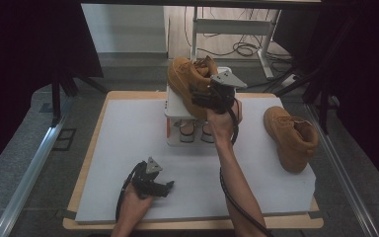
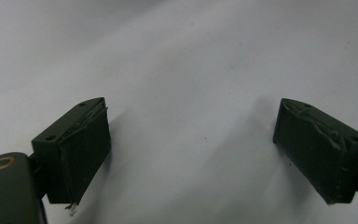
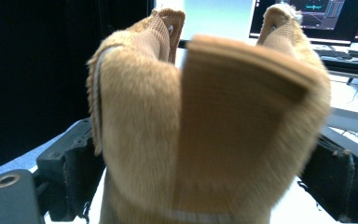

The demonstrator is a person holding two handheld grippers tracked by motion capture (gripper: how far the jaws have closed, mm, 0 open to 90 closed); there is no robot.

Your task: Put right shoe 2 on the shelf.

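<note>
Right gripper [image 1: 205, 98] at boot [image 1: 182, 81] on top of rack [image 1: 173, 111], far middle of table [image 1: 128, 133]. Jaws wide, one each side of the collar; pads seemingly just off the suede, no firm grip apparent. Left gripper [image 1: 165, 187] resting low at near edge, jaws wide, nothing between.

Risks:
- Boot perched tilted on a narrow rack; likely to tip or slide off once unsupported.
- Jaws withdrawn carelessly could snag the collar and drag the boot over.
- Rack itself light-looking; could be shoved.

Orientation: collar up and toward the gripper, body leaning left. Long axis judged slanting from far left to near right; toe end hidden under the gripper, direction not confirmed.
</note>
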